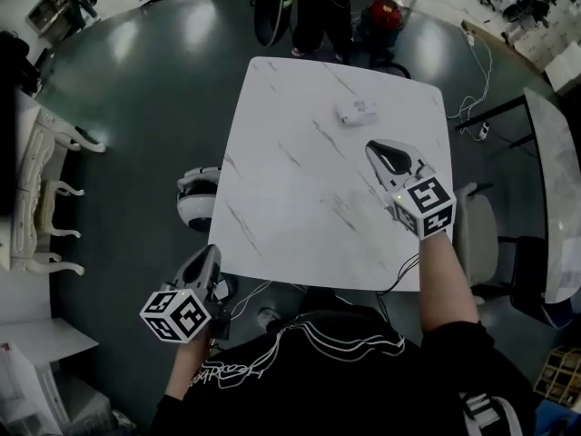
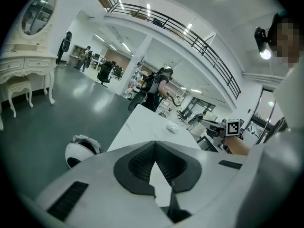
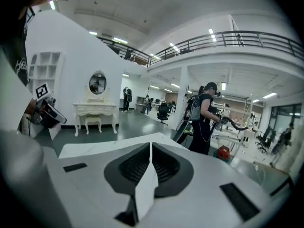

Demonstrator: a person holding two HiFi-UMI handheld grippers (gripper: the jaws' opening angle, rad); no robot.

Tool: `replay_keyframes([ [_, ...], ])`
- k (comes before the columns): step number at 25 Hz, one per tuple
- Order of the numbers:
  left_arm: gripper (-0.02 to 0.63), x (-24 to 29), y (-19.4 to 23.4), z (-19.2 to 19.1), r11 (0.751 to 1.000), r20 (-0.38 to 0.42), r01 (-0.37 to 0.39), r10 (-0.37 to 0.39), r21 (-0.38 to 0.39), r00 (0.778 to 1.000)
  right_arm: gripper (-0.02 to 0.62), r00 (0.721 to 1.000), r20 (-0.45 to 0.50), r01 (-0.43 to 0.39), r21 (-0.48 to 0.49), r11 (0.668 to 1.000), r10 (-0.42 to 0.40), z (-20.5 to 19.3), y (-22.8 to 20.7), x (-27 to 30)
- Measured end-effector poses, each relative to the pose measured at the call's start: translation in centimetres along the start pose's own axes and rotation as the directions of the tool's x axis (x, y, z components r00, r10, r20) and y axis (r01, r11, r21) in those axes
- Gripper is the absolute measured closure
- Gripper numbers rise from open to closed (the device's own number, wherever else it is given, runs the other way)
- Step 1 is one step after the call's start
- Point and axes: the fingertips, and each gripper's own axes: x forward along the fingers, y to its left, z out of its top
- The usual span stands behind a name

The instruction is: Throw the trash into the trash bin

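Observation:
A crumpled white piece of trash [image 1: 358,110] [image 2: 172,127] lies on the far part of the white marble table [image 1: 300,216] [image 2: 140,122]. The round white trash bin [image 1: 197,198] [image 2: 80,152] stands on the floor by the table's left edge. My left gripper [image 1: 205,263] [image 2: 154,145] hovers off the table's near left corner, just short of the bin, with its jaws shut and nothing between them. My right gripper [image 1: 383,153] [image 3: 151,145] is over the table's right side, a little short of the trash, shut and empty too.
A person [image 1: 318,7] [image 3: 204,118] stands past the table's far edge beside a red vacuum cleaner [image 1: 383,12]. A white dressing table [image 1: 45,198] [image 3: 95,112] lines the left wall. A white chair [image 1: 477,234] stands to the table's right, with cables [image 1: 472,89] on the floor.

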Motion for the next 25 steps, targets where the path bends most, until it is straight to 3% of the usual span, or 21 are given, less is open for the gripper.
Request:
replay_keyframes([
  [10, 0.601, 3.6, -1.7, -0.5, 0.998, -0.023, -0.069, 0.069, -0.009, 0.997, 0.558, 0.991, -0.115, 0.045, -0.194, 0.98, -0.069, -6.7, -5.9, 7.9],
  [15, 0.601, 4.2, -1.7, -1.4, 0.994, -0.044, -0.109, 0.107, -0.033, 0.993, 0.555, 0.985, -0.139, 0.074, -0.205, 0.976, -0.104, -10.0, -7.5, 11.6],
  [16, 0.601, 4.2, -1.7, -1.3, 0.992, -0.041, -0.118, 0.116, -0.046, 0.992, 0.539, 0.983, -0.144, 0.078, -0.214, 0.974, -0.11, -10.5, -7.7, 12.2],
  [18, 0.601, 4.2, -1.8, -1.2, 0.989, -0.035, -0.132, 0.131, -0.058, 0.991, 0.429, 0.982, -0.158, 0.068, -0.227, 0.971, -0.105, -11.3, -7.8, 13.4],
  [25, 0.601, 3.9, -1.9, -2.0, 0.983, -0.046, -0.173, 0.17, -0.068, 0.984, 0.328, 0.967, -0.211, 0.083, -0.267, 0.96, -0.142, -13.9, -8.6, 16.9],
])
